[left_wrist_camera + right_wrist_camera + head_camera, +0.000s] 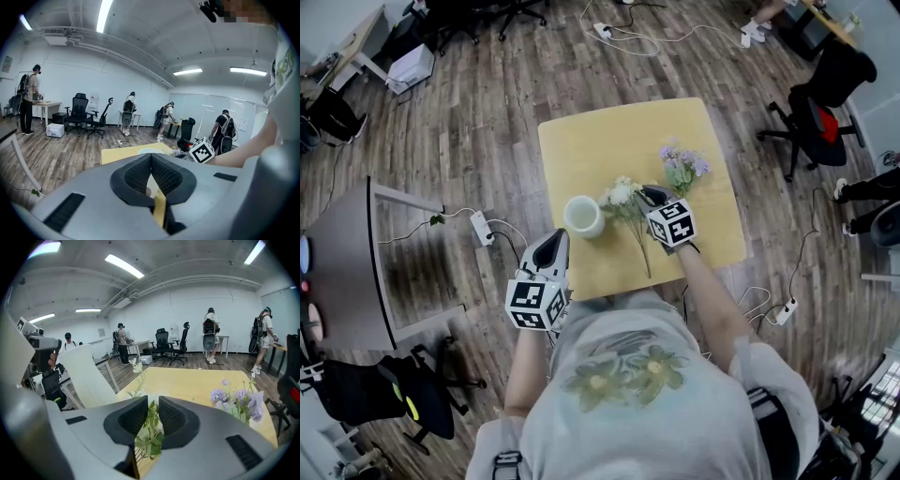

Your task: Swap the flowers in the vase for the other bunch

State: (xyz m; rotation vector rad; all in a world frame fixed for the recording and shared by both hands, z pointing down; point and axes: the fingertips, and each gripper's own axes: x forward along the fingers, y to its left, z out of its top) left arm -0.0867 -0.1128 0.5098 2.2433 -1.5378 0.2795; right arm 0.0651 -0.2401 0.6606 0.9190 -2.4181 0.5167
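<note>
White flowers are out, pinched in the right gripper's fingers beside the vase. The purple bunch is not yet in. The left gripper's fingers are closed, empty.

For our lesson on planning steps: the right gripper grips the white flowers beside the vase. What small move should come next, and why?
Probably lay the white flowers on the table and open the right gripper. Its jaws are shut on their stems, the vase looks empty, and the purple flowers lie on the table, apparently next for the vase.
</note>
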